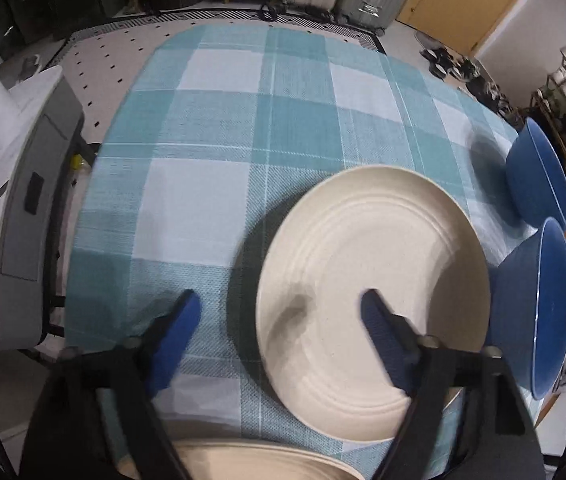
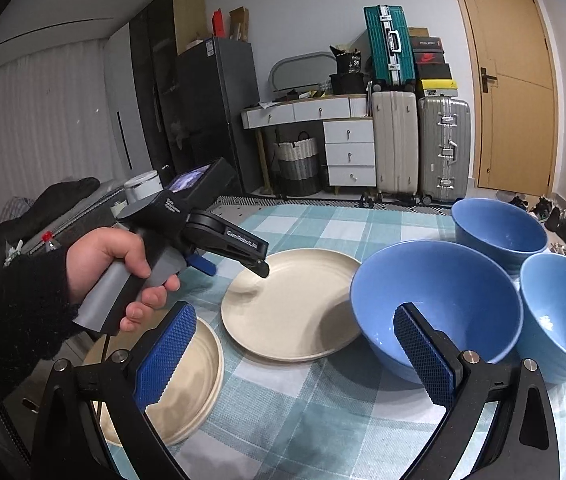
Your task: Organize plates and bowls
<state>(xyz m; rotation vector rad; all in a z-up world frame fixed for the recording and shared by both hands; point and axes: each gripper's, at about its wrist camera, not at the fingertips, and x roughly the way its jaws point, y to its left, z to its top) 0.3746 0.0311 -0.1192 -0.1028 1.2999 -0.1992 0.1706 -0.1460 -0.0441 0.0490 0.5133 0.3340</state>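
A cream plate lies on the checked tablecloth. My left gripper is open, hovering over the plate's left edge, one finger over the plate and one over the cloth; it also shows in the right wrist view. A second cream plate lies nearer the front edge. Three blue bowls stand to the right: a near big one, a far one and a right one. My right gripper is open and empty, above the cloth between the near plate and the big bowl.
The table has a teal and white checked cloth. A grey and white appliance stands off its left edge. Suitcases, a drawer unit and a door are behind the table.
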